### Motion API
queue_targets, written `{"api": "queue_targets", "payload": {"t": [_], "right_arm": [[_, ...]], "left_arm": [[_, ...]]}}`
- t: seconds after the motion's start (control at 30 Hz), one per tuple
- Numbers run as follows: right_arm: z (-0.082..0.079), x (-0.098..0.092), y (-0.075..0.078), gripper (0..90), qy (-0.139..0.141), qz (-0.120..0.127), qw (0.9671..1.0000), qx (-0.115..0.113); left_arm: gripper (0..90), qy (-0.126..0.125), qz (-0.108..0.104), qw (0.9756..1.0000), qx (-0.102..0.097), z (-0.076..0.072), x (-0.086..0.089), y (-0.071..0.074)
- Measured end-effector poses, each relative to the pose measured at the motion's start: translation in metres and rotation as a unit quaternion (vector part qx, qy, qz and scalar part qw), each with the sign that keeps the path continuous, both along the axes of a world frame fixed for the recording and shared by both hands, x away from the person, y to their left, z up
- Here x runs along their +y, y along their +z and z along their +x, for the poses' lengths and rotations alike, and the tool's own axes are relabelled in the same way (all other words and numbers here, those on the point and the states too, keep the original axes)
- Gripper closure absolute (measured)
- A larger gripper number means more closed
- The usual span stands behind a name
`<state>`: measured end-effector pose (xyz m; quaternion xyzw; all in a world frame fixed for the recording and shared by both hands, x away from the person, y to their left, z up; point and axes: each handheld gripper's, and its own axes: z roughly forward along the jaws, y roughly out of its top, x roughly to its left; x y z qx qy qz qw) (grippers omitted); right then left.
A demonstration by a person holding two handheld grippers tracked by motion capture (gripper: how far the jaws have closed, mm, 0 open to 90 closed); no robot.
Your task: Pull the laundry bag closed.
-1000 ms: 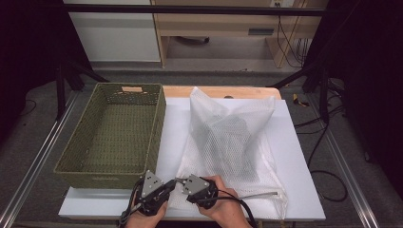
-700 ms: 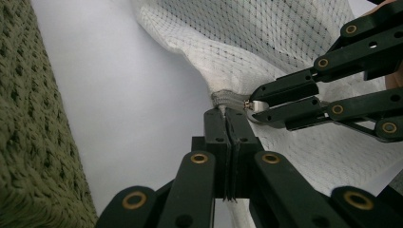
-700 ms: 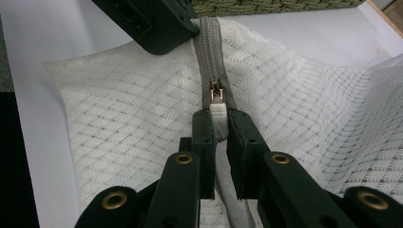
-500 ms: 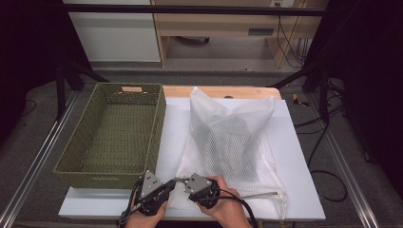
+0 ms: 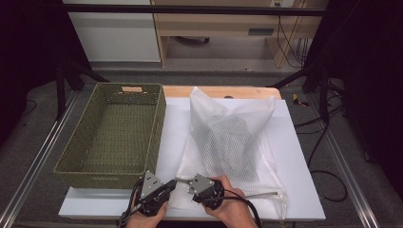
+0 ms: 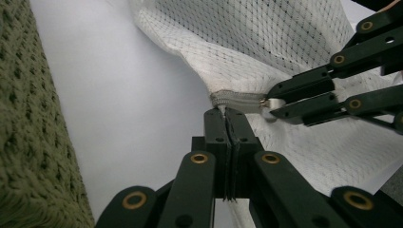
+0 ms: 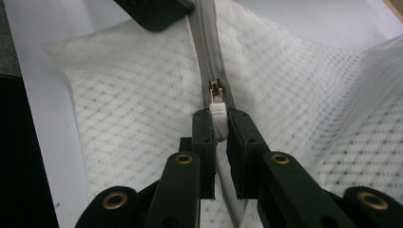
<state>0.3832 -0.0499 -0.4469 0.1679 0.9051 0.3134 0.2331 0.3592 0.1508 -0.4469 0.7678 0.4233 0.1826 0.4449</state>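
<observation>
2 grippers at the near edge of the white mesh bag (image 5: 228,142), which lies on the white board (image 5: 294,142) right of the green basket (image 5: 114,137). Left gripper (image 6: 227,118) clamped on the zipper's (image 7: 205,42) end fabric. Right gripper (image 7: 217,124) pinching the white zipper pull tab (image 7: 217,114), slider just ahead.
</observation>
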Motion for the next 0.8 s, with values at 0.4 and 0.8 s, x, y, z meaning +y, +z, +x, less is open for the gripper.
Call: {"api": "queue_targets", "payload": {"t": [0.4,0.8], "right_arm": [[0.001,-0.026,0.004,82.1,-0.007,-0.007,0.9998,0.014],[-0.002,-0.048,0.004,82.1,-0.015,-0.028,0.9991,0.029]], "left_arm": [[89.0,0.001,-0.001,1.0000,0.002,0.001,0.002,-0.001],[89.1,0.006,0.001,1.0000,0.006,0.002,0.003,-0.004]]}}
